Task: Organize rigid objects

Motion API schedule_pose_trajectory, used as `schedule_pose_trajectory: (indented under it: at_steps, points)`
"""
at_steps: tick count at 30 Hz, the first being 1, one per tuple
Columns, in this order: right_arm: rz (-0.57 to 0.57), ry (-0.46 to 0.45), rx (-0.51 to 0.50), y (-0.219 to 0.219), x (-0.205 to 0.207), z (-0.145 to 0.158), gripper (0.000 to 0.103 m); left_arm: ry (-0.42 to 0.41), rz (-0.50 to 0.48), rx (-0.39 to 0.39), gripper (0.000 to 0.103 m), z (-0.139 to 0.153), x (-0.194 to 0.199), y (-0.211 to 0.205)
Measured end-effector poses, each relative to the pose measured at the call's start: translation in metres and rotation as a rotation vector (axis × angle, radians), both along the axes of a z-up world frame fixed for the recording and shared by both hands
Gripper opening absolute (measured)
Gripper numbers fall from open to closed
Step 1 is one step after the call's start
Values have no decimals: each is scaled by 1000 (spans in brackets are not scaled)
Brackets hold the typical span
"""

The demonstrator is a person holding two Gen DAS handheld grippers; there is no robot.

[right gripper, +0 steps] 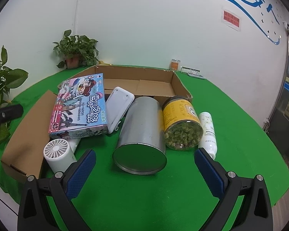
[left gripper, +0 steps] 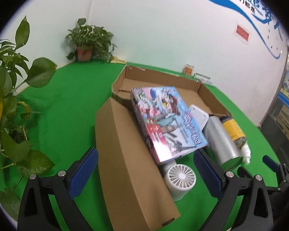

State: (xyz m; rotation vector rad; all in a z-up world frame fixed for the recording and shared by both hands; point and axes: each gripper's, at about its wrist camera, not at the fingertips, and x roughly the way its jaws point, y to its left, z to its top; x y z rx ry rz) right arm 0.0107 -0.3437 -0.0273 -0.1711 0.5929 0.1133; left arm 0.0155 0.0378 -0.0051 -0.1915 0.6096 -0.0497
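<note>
Two grippers, and both of yours stand wide open with nothing between the blue pads. Your right gripper (right gripper: 145, 160) hovers over the green tabletop (right gripper: 231, 134), its fingers flanking the near end of the silver tin (right gripper: 142, 134), which lies on its side without touching either pad. Just beside the tin on its right lies the yellow-labelled jar (right gripper: 181, 123) of dried green buds, also on its side, and touching that jar's far flank is the white bottle (right gripper: 208, 132). To the tin's left a white flat case (right gripper: 119, 105) leans against the colourful game box (right gripper: 81, 105), which rests tilted over the white mini fan (right gripper: 57, 154). Your left gripper (left gripper: 144, 171) straddles the folded-down flap (left gripper: 129, 165) of the open cardboard box (left gripper: 163, 80), with the fan (left gripper: 180, 177) between its fingers but clear of both. The cardboard box sits toward the far edge of the tabletop. A potted plant (right gripper: 75, 52) stands at the far left corner, and an orange jar (right gripper: 174, 64) near the far edge.
</note>
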Motion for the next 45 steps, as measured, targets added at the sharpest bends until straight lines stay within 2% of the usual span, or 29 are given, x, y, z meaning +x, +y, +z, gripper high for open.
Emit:
schedule_pose_trajectory:
  at_steps: [5, 9, 12, 16, 18, 21, 23, 25, 26, 27, 28, 30, 33, 37, 40, 42, 45]
  points:
    - [24, 1, 6, 4, -1, 4, 103, 60, -37, -33, 99, -4, 9, 4]
    - [74, -19, -8, 17, -10, 12, 103, 134, -72, -146, 99, -14, 14, 22]
    - [161, -23, -19, 38, -19, 21, 103, 182, -121, -238, 99, -24, 21, 36]
    - [340, 1, -4, 77, -34, 27, 103, 256, -156, -410, 99, -43, 34, 65]
    - [452, 21, 8, 104, -43, 26, 103, 299, -168, -442, 98, -52, 41, 73]
    - [552, 68, -1, 142, -48, 15, 102, 345, -188, -496, 98, -67, 47, 82]
    - [586, 115, -20, 166, -46, 3, 102, 378, -202, -553, 90, -77, 50, 86]
    - [604, 151, -48, 185, -45, -8, 98, 398, -232, -596, 66, -83, 52, 86]
    - [610, 166, -62, 193, -44, -14, 96, 405, -250, -612, 65, -85, 53, 85]
    - [616, 182, -68, 198, -44, -18, 92, 403, -255, -617, 65, -85, 54, 86]
    - [625, 203, -70, 203, -44, -22, 83, 399, -263, -623, 65, -85, 55, 87]
    - [640, 241, -68, 209, -45, -29, 76, 392, -272, -630, 64, -84, 53, 85]
    - [670, 252, -3, 211, -45, -26, 75, 361, -292, -606, 57, -71, 47, 81]
    - [703, 313, 140, 209, -35, -21, 76, 353, -284, -505, 57, -50, 42, 73]
    - [701, 368, 226, 198, -26, -24, 76, 345, -320, -561, 57, -50, 42, 75]
    - [677, 348, 237, 188, -26, -20, 80, 350, -350, -575, 57, -53, 43, 68]
    - [616, 322, 182, 169, -27, -12, 83, 364, -407, -568, 57, -58, 44, 51]
